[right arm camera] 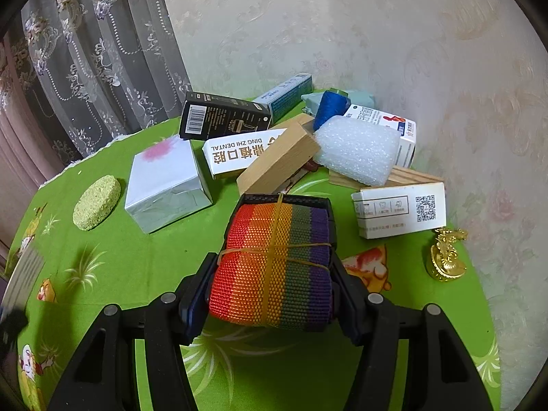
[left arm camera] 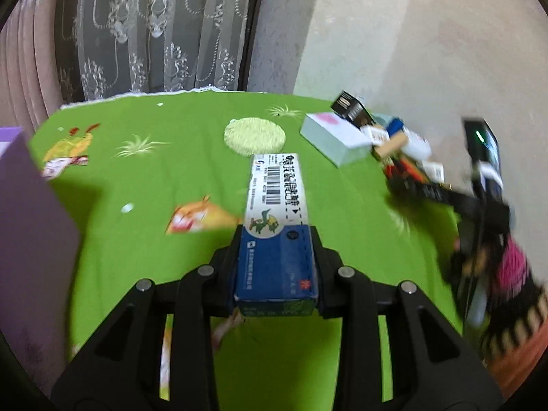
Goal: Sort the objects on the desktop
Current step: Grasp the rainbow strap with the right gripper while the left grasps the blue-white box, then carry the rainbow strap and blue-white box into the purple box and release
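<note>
The left gripper (left arm camera: 275,263) is clenched on the near end of a blue-and-white carton (left arm camera: 275,219), held above the green tablecloth (left arm camera: 154,178); light cardboard, it would crush under hard squeezing. The right gripper (right arm camera: 270,284) clamps a soft, springy rainbow webbing roll (right arm camera: 274,260) near the cloth's far-right clutter.

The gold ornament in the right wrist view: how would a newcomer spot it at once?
Start at the green tablecloth and go to its right edge near the wall. The gold ornament stands there alone, just below the white QR-code box. It is the only shiny metallic figurine among boxes and blocks.
</note>
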The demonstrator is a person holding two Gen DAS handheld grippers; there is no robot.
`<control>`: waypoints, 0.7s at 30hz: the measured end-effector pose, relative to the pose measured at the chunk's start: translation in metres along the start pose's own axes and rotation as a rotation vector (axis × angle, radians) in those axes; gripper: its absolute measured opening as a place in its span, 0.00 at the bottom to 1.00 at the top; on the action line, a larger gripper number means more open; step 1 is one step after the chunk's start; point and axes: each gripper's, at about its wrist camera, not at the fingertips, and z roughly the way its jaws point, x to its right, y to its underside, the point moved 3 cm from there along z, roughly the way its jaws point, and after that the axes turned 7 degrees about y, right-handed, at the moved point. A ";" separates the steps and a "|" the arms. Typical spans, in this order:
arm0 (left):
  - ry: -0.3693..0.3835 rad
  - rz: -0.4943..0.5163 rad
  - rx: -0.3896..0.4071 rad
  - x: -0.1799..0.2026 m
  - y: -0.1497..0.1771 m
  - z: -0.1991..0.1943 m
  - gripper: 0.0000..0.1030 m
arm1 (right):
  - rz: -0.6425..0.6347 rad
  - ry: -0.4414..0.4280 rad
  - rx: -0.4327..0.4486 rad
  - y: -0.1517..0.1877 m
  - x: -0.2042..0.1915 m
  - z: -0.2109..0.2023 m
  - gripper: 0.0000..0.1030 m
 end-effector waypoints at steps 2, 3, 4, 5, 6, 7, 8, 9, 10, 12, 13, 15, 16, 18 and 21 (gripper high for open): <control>-0.015 0.042 -0.006 0.001 0.012 -0.013 0.35 | -0.013 0.019 -0.003 0.001 -0.005 -0.001 0.59; -0.018 0.058 -0.008 0.002 0.020 -0.021 0.35 | -0.021 0.025 -0.003 0.002 -0.007 -0.002 0.59; -0.026 0.069 -0.008 0.001 0.025 -0.027 0.35 | -0.025 0.020 -0.003 0.005 -0.008 -0.004 0.59; -0.033 0.081 -0.010 0.000 0.032 -0.033 0.35 | -0.025 0.017 -0.003 0.007 -0.008 -0.006 0.59; -0.036 0.091 -0.006 0.000 0.037 -0.041 0.35 | -0.023 0.016 -0.003 0.012 -0.008 -0.009 0.59; -0.038 0.100 0.000 0.000 0.042 -0.048 0.35 | -0.019 0.014 -0.003 0.017 -0.008 -0.014 0.59; -0.036 0.108 0.004 0.000 0.047 -0.057 0.35 | -0.020 0.010 -0.002 0.023 -0.011 -0.019 0.59; -0.027 0.111 0.009 -0.001 0.052 -0.066 0.35 | -0.025 0.004 -0.001 0.029 -0.014 -0.024 0.59; -0.020 0.110 0.015 -0.002 0.056 -0.074 0.35 | -0.035 -0.005 -0.001 0.037 -0.018 -0.030 0.59; -0.014 0.109 0.027 -0.003 0.062 -0.090 0.35 | -0.048 -0.007 -0.003 0.047 -0.023 -0.038 0.59; -0.010 0.111 0.039 -0.002 0.064 -0.097 0.35 | -0.051 -0.010 -0.001 0.055 -0.027 -0.044 0.59; -0.007 0.126 0.064 0.000 0.069 -0.115 0.35 | -0.052 -0.029 0.004 0.065 -0.033 -0.054 0.59; -0.013 0.134 0.076 0.000 0.072 -0.123 0.35 | -0.059 -0.045 0.013 0.072 -0.037 -0.062 0.59; -0.018 0.139 0.098 -0.001 0.076 -0.139 0.35 | -0.072 -0.073 0.018 0.084 -0.039 -0.073 0.59; -0.049 0.148 0.131 0.001 0.079 -0.155 0.35 | -0.114 -0.095 0.027 0.095 -0.060 -0.087 0.59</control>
